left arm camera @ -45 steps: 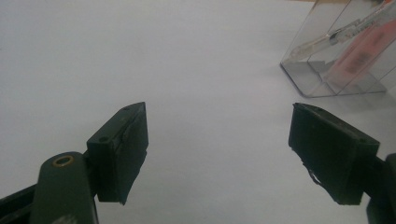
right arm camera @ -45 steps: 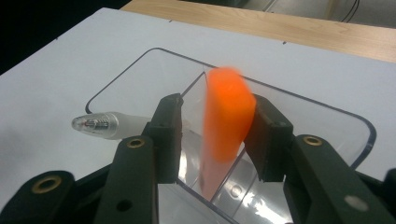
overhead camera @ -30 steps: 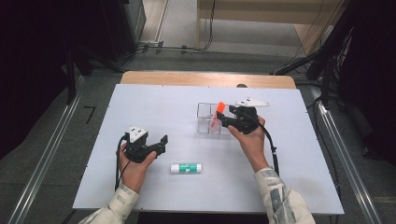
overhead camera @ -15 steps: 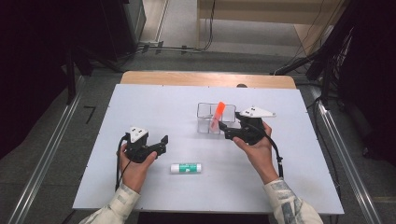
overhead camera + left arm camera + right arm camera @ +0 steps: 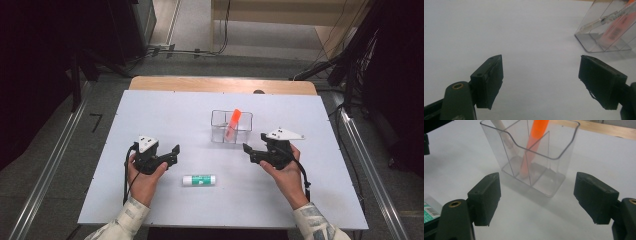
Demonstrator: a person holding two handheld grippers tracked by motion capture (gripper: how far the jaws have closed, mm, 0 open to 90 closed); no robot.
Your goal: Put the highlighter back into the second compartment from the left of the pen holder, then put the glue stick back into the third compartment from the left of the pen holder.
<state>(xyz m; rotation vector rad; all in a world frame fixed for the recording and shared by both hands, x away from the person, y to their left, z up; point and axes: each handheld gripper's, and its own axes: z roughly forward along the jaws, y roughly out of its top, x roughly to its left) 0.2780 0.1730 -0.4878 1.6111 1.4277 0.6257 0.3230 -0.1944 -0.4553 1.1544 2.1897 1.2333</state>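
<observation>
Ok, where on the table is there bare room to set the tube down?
The table's whole left and far-left part, beyond the left gripper, is bare. So is the far-right strip past the right gripper. The near edge below the tube is free too. It is crowded mid-table, between the holder, the tube and both grippers.

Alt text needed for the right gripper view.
A clear divided holder stands on the white table with an orange pen leaning inside, framed between the open jaws of the right tool.
</observation>
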